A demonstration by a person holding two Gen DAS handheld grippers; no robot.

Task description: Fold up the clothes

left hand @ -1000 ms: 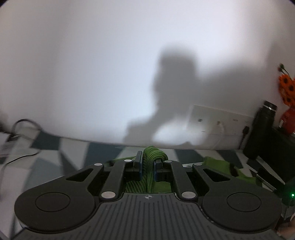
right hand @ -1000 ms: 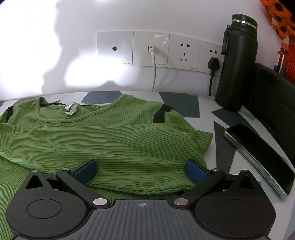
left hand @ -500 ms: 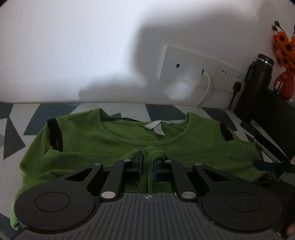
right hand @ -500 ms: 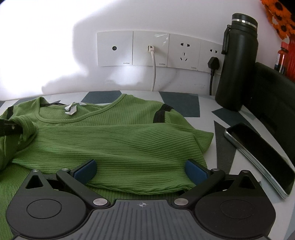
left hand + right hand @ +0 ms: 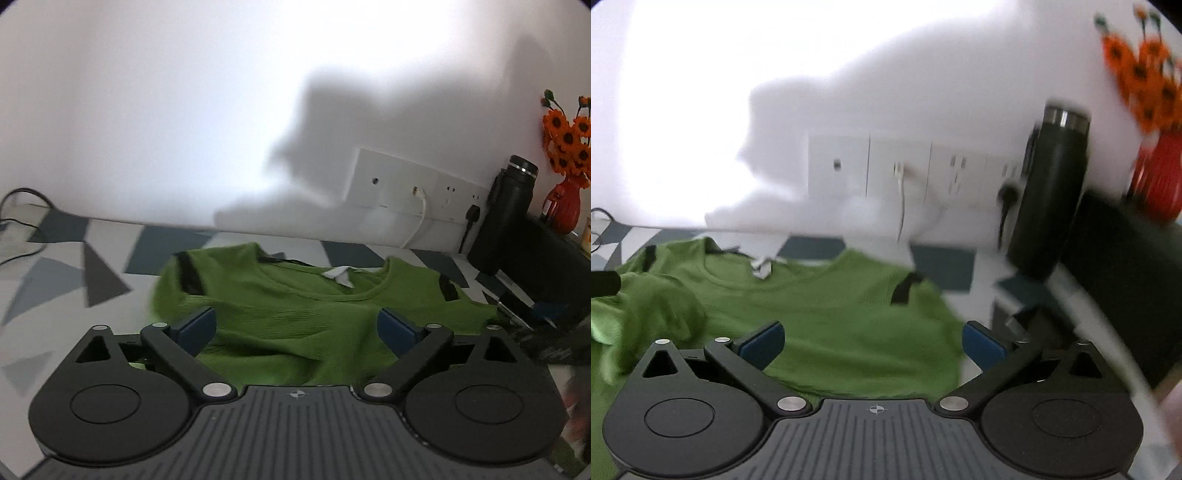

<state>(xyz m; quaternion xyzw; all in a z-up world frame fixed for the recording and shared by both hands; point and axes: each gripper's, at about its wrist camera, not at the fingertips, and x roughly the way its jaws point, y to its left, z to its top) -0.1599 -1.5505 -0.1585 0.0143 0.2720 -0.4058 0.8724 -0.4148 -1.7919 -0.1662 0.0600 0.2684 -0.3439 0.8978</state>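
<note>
A green ribbed shirt with black shoulder stripes and a white neck label lies partly folded on the patterned table, collar toward the wall. My left gripper is open above its near edge, blue pads wide apart with nothing between them. In the right wrist view the same shirt spreads below my right gripper, which is also open and holds nothing. A bunched fold of cloth lies at the left of that view, beside a dark finger of the other gripper. The right wrist view is motion-blurred.
A black flask stands by the wall sockets with a white cable plugged in. A red vase of orange flowers and a dark box sit at the right. A black cable lies at the far left.
My left gripper was shut on a fold of the shirt; it has let go and now stands open. The right gripper stayed open but lifted and shifted, blurring its view.
</note>
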